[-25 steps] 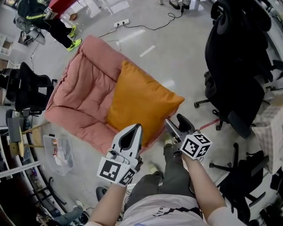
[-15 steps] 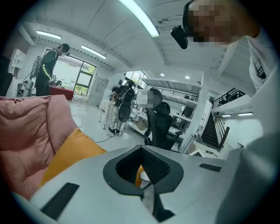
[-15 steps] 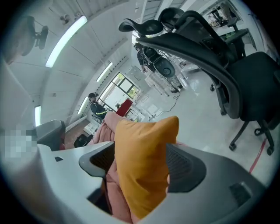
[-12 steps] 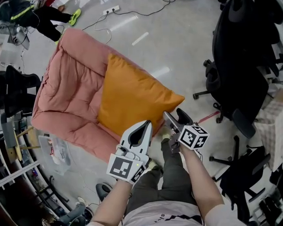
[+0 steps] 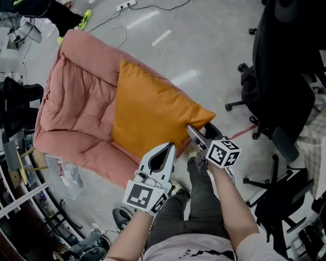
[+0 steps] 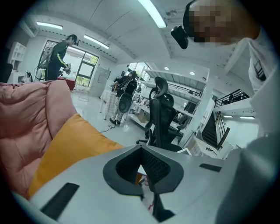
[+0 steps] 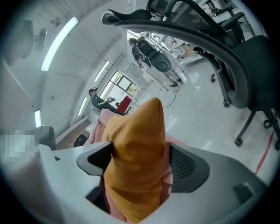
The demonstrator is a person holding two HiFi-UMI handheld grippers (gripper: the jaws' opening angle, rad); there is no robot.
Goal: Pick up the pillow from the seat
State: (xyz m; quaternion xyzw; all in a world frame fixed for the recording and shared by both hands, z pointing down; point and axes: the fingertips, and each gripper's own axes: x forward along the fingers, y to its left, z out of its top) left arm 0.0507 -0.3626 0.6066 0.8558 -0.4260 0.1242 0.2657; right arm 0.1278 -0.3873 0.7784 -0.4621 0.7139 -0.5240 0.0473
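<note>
An orange pillow (image 5: 153,109) leans on the right side of a pink padded seat (image 5: 76,102) on the floor. My right gripper (image 5: 202,131) is at the pillow's near right corner. In the right gripper view that corner (image 7: 138,153) stands between the jaws, which are opening; a strip of pink seat (image 7: 167,175) shows beside one pad. My left gripper (image 5: 165,151) hovers by the pillow's near edge, shut with nothing in it. In the left gripper view its pads (image 6: 141,164) meet, with the pillow (image 6: 70,144) and the seat (image 6: 26,113) to the left.
A black office chair (image 5: 285,76) stands on the right, close to my right arm. A power strip and cables (image 5: 125,6) lie beyond the seat. A plastic bag (image 5: 69,176) and shelving crowd the left edge. My own legs (image 5: 198,204) are below the grippers.
The right gripper has moved forward to the pillow's near corner, and its jaws now stand on either side of it. The left gripper has kept its place near the pillow's edge.
</note>
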